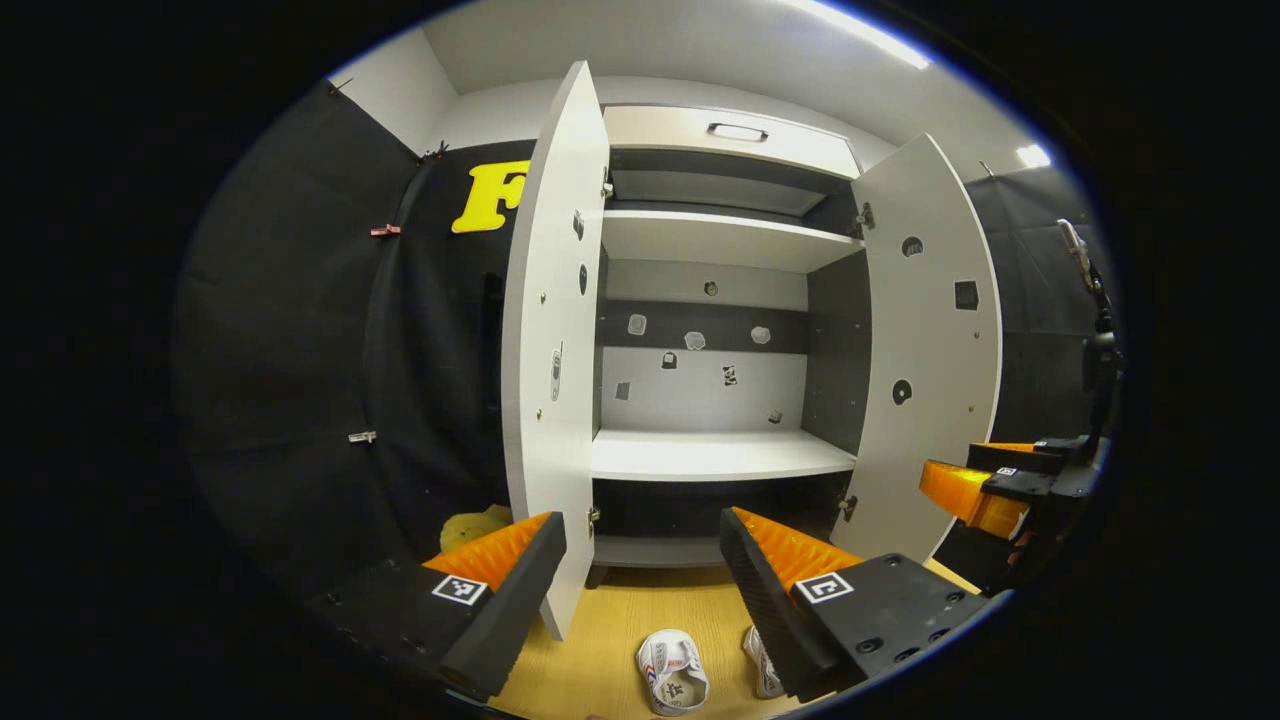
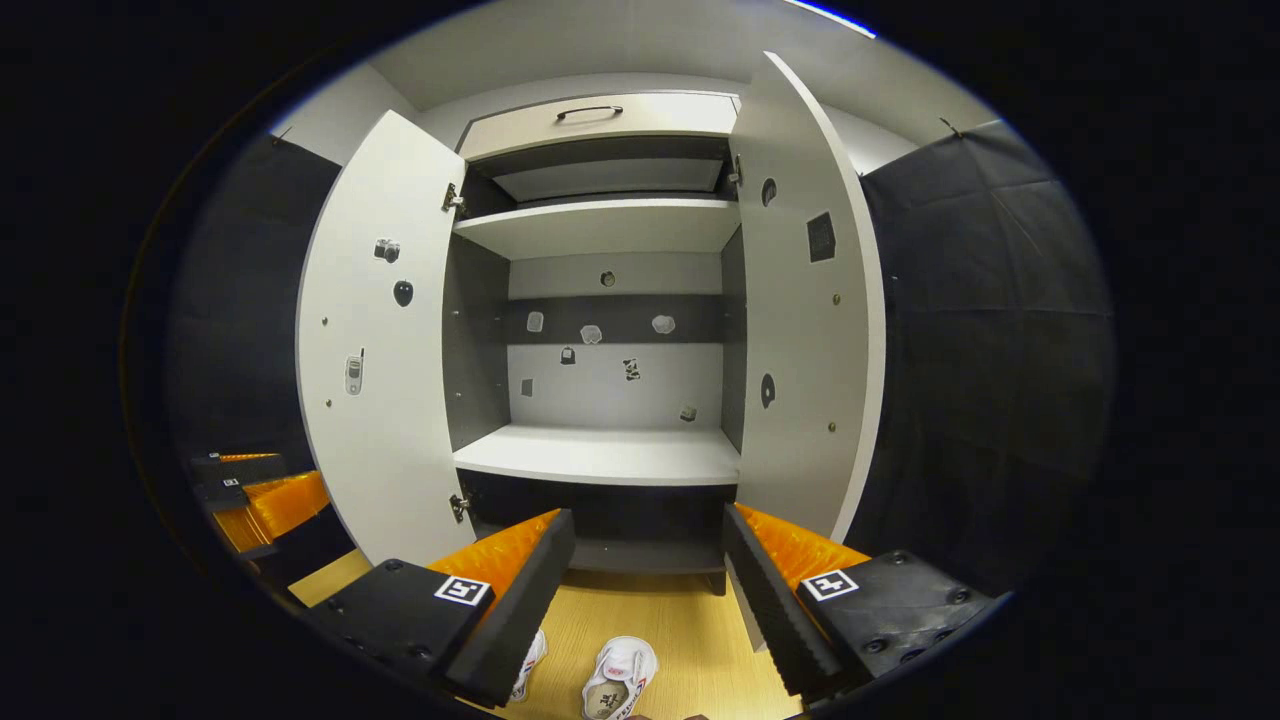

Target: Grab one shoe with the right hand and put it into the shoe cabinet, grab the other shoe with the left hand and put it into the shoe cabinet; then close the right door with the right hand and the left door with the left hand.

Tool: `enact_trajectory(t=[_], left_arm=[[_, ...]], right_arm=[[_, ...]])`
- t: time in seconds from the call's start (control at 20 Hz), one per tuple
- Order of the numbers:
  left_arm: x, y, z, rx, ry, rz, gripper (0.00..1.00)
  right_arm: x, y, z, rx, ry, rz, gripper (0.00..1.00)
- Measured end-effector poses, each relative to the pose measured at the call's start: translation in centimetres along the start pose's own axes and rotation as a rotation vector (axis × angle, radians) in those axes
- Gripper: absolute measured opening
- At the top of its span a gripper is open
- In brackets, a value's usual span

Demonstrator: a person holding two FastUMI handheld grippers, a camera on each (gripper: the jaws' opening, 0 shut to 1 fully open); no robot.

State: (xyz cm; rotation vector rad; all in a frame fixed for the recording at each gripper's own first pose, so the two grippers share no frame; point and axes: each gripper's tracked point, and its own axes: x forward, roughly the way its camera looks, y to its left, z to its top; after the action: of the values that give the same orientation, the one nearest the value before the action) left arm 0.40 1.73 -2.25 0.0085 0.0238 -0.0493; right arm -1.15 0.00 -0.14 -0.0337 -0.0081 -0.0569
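- Left gripper view: the left tongs (image 1: 640, 575) hang released, jaws spread wide and grasping nothing, facing the open shoe cabinet (image 1: 715, 455).
- On the wooden floor (image 1: 610, 620) just below the jaws lies one white shoe (image 1: 672, 672), opening up; the second shoe (image 1: 762, 662) sits right of it, partly hidden behind the right-hand finger.
- The left door (image 1: 550, 380) stands swung out towards the camera, its lower edge near the tongs; the right door (image 1: 925, 350) is open at the far side.
- The right tongs (image 1: 985, 490) show at the right edge, well apart from the shoes; from here their spread cannot be judged.
- Right gripper view: the right tongs (image 2: 650, 575) are likewise released and empty, jaws wide, aimed at the cabinet's middle shelf (image 2: 600, 455), which is bare.
- Both shoes lie near on the floor below: one shoe (image 2: 620, 678) between the fingers, the other (image 2: 530, 665) peeping from behind the left finger.
- Both doors, left door (image 2: 375, 350) and right door (image 2: 810, 300), stand open; the left tongs (image 2: 260, 495) wait at the left edge.
- Judgement: the first pick is in hand. The right tongs would do well to tip down, straddle the shoe between their fingers across its sides or collar, close firmly, then lift clear of its neighbour before reaching for the shelf.
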Motion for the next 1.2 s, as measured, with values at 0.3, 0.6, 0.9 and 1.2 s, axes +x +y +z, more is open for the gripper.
enact_trajectory(t=[0.3, 0.6, 0.9, 1.2], left_arm=[[1.2, 1.1, -0.8, -0.008, 0.026, 0.001, 0.96], [1.7, 3.1, -3.3, 0.004, 0.095, 0.024, 0.96], [0.8, 4.8, -6.8, 0.005, 0.181, 0.026, 0.96], [-0.5, 7.1, -10.0, -0.005, 0.255, 0.035, 0.96]], right_arm=[[1.1, 0.6, -3.1, 0.044, 0.093, 0.006, 0.97], [1.0, 2.6, -11.5, 0.060, 0.343, 0.039, 0.99], [-1.0, 4.5, -21.6, 0.095, 0.596, 0.046, 0.99], [-1.8, 5.5, -28.6, 0.069, 0.728, 0.031, 0.98]])
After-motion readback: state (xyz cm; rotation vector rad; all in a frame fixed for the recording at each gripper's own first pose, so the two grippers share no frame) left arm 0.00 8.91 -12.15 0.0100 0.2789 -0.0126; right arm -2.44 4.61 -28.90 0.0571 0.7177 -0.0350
